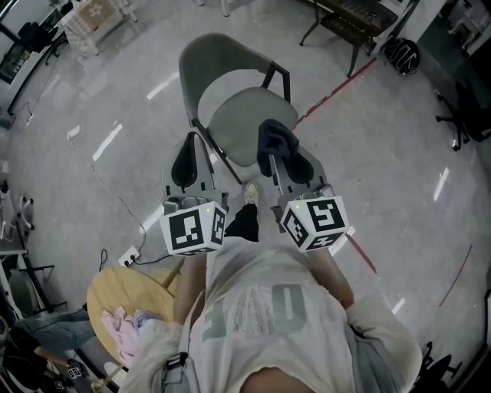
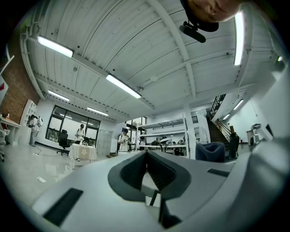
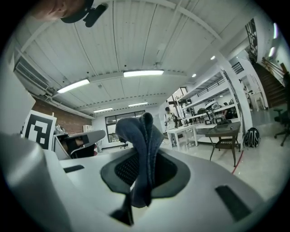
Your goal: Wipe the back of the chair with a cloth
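A grey folding chair stands on the floor ahead of me, its curved back (image 1: 219, 65) on the far side and its seat (image 1: 249, 123) nearer. My right gripper (image 1: 278, 153) hovers over the seat's near right edge, shut on a dark blue cloth (image 1: 275, 138). In the right gripper view the cloth (image 3: 141, 136) sticks up, folded, from between the closed jaws of that gripper (image 3: 141, 158). My left gripper (image 1: 186, 161) hangs to the left of the seat. Its jaws (image 2: 146, 155) are shut with nothing in them. Both grippers tilt up toward the ceiling.
A round wooden stool (image 1: 107, 295) with pink cloths on it stands at my lower left. A power strip (image 1: 128, 257) and its cable lie on the floor to the left. A red tape line (image 1: 337, 88) runs past the chair's right side. A desk (image 1: 349, 19) and a backpack (image 1: 401, 55) stand further off.
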Available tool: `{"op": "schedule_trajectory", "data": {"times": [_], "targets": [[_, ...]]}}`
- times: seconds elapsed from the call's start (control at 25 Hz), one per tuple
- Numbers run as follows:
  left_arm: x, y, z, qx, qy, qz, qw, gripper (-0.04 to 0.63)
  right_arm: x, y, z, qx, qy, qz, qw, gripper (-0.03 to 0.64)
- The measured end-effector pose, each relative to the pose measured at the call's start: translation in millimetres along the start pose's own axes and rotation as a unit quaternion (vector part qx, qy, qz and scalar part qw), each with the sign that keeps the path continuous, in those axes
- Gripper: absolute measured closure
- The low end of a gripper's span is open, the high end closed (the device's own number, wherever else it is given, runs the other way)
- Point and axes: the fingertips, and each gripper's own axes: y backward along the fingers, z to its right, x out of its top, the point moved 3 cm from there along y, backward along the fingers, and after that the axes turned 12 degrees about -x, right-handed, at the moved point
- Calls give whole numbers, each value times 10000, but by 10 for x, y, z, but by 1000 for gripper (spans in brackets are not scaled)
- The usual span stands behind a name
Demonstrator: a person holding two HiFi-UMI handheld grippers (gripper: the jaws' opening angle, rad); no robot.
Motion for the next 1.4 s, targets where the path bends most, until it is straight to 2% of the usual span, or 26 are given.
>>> {"op": "schedule_trajectory", "data": {"times": [0.28,0.52,0.8,1.4], "targets": [[97,-1315,-809,59,-40,224,9997,580,615,-1525,53,96,118,288,9995,558],[80,-2026,-1250,90,-18,217,9997,580,774,-2380,75,97,105,158,9998,558],[-61,-2440,-1465,364,159,62,9992,580,686,-2856,237,123,17,-237,9996,558],[-195,-2907,-1707,1159,184,13,9931,580,711,-3660,433,788,267,-584,9948,558]]}}
